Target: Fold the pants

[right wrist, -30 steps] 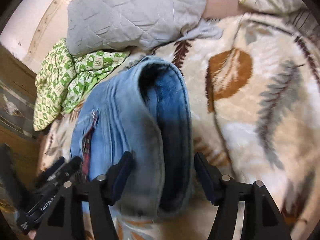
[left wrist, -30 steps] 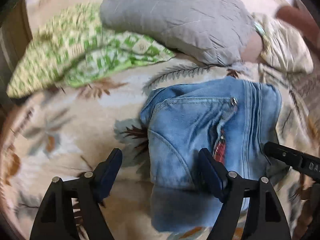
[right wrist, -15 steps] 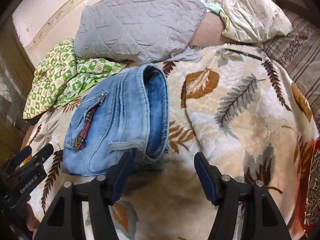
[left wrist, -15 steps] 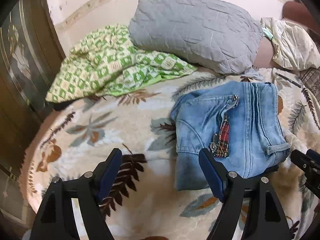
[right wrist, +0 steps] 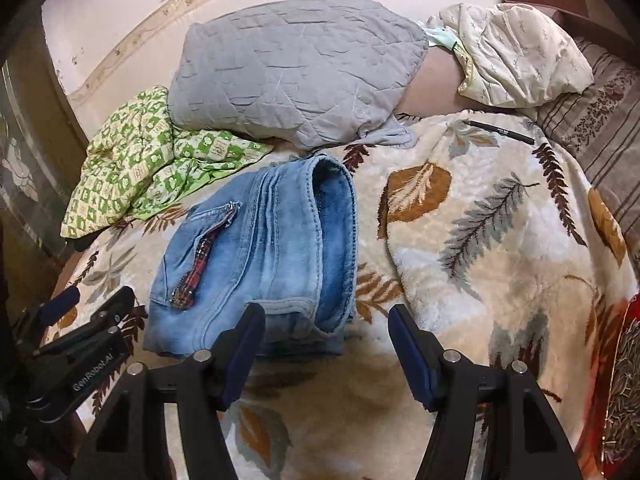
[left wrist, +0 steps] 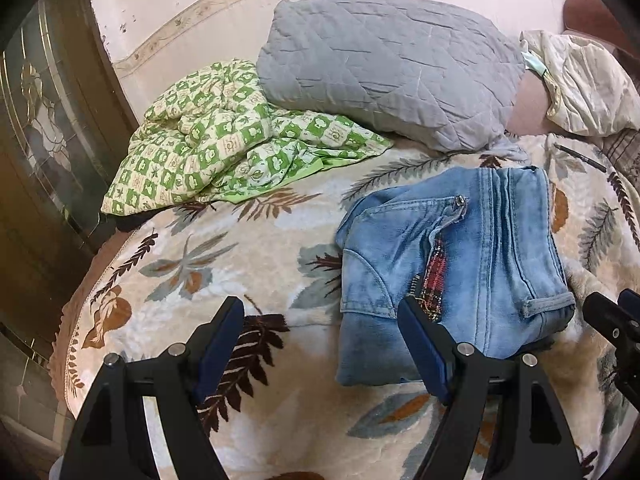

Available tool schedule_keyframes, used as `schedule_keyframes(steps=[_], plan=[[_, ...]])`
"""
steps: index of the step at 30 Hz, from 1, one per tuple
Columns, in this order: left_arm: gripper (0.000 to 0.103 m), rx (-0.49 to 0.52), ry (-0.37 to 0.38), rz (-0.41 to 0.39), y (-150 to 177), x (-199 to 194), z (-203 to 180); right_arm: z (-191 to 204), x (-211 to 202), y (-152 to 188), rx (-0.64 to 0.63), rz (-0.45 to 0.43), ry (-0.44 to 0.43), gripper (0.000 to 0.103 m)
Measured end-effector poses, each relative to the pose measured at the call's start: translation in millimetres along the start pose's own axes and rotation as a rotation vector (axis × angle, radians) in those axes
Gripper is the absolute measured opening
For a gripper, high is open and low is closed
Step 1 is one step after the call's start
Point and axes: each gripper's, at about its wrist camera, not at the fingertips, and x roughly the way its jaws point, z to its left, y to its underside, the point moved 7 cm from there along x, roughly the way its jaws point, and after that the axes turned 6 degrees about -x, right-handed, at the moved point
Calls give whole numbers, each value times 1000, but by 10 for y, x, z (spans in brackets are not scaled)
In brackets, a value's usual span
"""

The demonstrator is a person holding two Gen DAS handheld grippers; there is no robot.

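Note:
The light blue denim pants (left wrist: 452, 264) lie folded into a compact bundle on the leaf-patterned blanket (left wrist: 224, 264), a red plaid strip showing at the zipper. In the right wrist view the same pants (right wrist: 260, 256) show a rolled, darker inner fold on their right side. My left gripper (left wrist: 322, 320) hangs open above the blanket just left of the bundle, nothing between its fingers. My right gripper (right wrist: 326, 326) stands open near the bundle's front right corner, apart from the cloth. Each gripper appears at the edge of the other's view.
A grey quilted pillow (left wrist: 392, 68) and a green checked cloth (left wrist: 224, 148) lie behind the pants. A cream pillow (right wrist: 516, 52) and a black pen (right wrist: 500, 131) sit at the back right. A dark wooden door (left wrist: 44, 140) borders the left; a striped sheet (right wrist: 600, 128) the right.
Both grippers have drawn back and risen away from the pants, which lay between their fingers a second ago. The bundle stays folded on the blanket.

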Motion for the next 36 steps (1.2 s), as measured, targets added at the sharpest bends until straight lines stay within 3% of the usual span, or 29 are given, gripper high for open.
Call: schedule_keyframes(steps=[8, 12, 16, 17, 20, 28, 36], plan=[[80, -5, 14, 24, 66, 44, 19, 29, 19, 21, -11, 9, -1, 68], [80, -30, 56, 52, 122, 43, 40, 18, 39, 42, 0, 17, -7, 68], [80, -36, 86, -3, 184, 6, 86, 36, 59, 69, -6, -4, -31, 68], [80, -14, 82, -19, 226, 55, 71, 35, 112, 101, -12, 7, -23, 68], [80, 12, 83, 48, 405, 234, 84, 39, 281, 228, -20, 81, 7, 68], [80, -44, 127, 73, 523, 271, 245, 217, 188, 241, -97, 52, 13, 68], [80, -27, 184, 15, 533, 54, 203, 265, 7, 313, -80, 17, -8, 68]])
